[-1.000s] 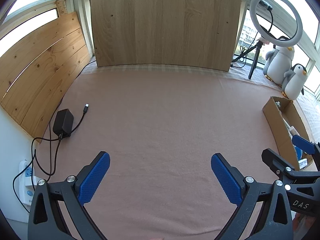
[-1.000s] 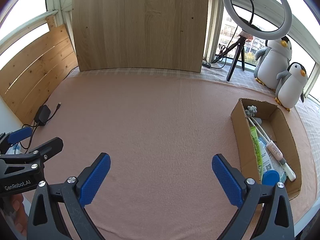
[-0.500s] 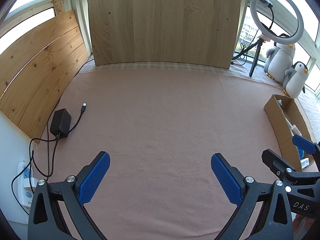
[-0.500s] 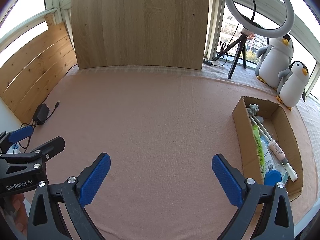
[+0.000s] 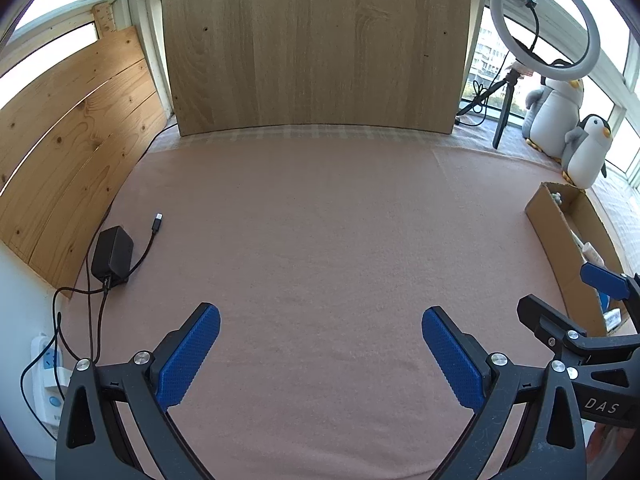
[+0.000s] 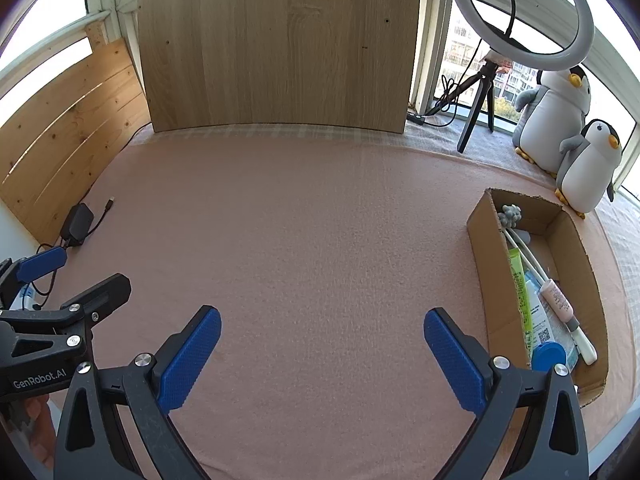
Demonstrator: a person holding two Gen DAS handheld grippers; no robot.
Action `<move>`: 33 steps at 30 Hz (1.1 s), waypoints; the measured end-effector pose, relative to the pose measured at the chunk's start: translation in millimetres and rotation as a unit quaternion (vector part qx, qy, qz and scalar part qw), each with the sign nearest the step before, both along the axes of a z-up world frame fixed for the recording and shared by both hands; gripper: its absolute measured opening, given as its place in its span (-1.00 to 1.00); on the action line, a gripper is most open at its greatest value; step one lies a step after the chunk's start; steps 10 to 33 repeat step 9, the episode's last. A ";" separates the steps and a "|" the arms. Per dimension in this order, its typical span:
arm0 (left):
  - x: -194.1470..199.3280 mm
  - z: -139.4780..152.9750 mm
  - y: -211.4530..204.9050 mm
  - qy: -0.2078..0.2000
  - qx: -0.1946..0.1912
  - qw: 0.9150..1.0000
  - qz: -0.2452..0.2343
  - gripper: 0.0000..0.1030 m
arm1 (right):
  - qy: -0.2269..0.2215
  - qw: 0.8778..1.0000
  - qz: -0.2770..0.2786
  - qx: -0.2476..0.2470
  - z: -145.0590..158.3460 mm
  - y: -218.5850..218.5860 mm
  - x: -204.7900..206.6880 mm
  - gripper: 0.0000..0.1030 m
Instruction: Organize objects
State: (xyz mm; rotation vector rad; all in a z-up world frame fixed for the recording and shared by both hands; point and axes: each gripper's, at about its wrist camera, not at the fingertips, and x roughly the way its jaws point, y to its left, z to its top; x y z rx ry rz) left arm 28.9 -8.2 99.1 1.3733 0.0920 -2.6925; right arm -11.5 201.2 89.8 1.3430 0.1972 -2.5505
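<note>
Two grippers, your left gripper (image 5: 320, 350) and right gripper (image 6: 322, 350), hover wide and empty because the toiletries already lie packed in the cardboard box (image 6: 486, 276) at three o'clock.

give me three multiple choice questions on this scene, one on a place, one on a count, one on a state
1. Where is the cardboard box?
A. at the right edge of the pink cloth
B. against the wooden board
C. beside the black charger

2. How many toy penguins stand by the window?
A. one
B. two
C. four

3. What state is the right claw in?
A. shut on a tube
B. shut on nothing
C. open, holding nothing

Answers:
1. A: the box lies on the cloth's right side, far from the charger at the left.
2. B: a large penguin and a small penguin stand side by side.
3. C: its blue pads stand wide apart with only cloth between them.
</note>
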 end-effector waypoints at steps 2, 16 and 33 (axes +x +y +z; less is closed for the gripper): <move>1.1 0.8 1.8 0.007 -0.002 1.000 -0.007 0.99 | -0.001 1.000 -0.001 0.001 -1.0 0.4 -0.8 0.94; -1.9 -7.1 -9.0 0.005 0.008 1.000 0.016 0.99 | -0.004 1.000 -0.001 0.002 -2.8 0.6 -2.9 0.94; -1.9 -7.1 -9.0 0.005 0.008 1.000 0.016 0.99 | -0.004 1.000 -0.001 0.002 -2.8 0.6 -2.9 0.94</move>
